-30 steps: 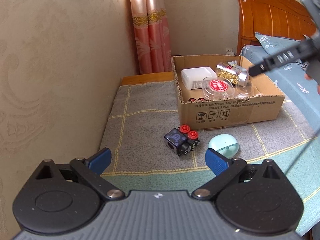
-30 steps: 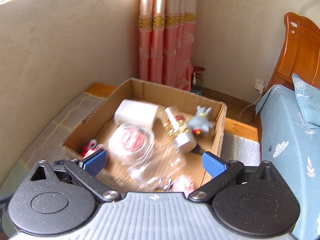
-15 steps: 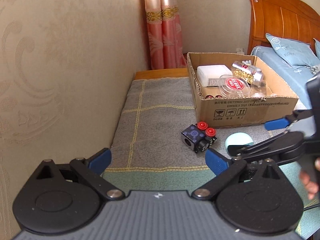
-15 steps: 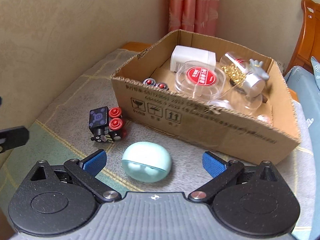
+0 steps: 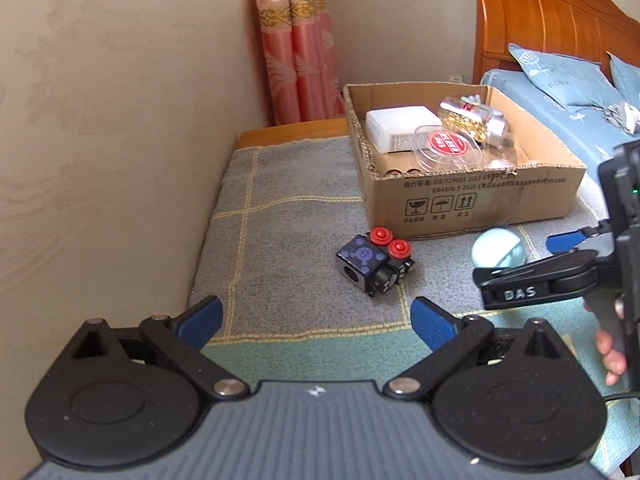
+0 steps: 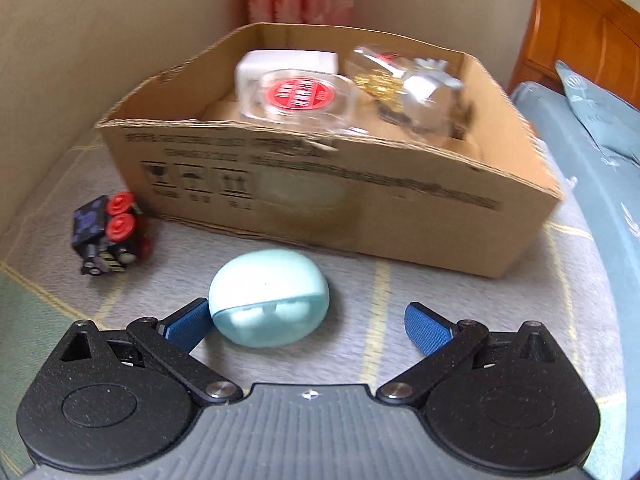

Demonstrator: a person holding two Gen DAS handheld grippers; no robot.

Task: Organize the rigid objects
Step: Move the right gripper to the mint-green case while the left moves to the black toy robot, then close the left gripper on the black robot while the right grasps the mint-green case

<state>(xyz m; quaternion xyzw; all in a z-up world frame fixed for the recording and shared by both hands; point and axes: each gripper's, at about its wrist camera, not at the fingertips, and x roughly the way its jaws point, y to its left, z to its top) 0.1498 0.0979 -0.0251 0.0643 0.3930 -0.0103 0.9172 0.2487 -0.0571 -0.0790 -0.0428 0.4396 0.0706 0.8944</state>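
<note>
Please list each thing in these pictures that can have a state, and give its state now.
Left gripper: open, empty.
Right gripper: open, around the case, not closed on it.
Mint earbud case: shut, lying on the mat.
Black toy block: on the mat, outside the box.
Cardboard box: open-topped, holding several items.

A grey woven mat (image 5: 296, 200) with yellow grid lines and a green border covered the work surface. A beige textured wall (image 5: 120, 120) ran along the mat's left side. Pink curtains (image 5: 298, 56) with a gold band hung in the far corner. A wooden headboard (image 5: 552, 16) stood at the right. Beside it lay a bed with a blue sheet (image 5: 560, 116) and a blue pillow (image 5: 560, 76) printed with white motifs. A wall socket (image 5: 456, 78) was mounted low on the far wall.
</note>
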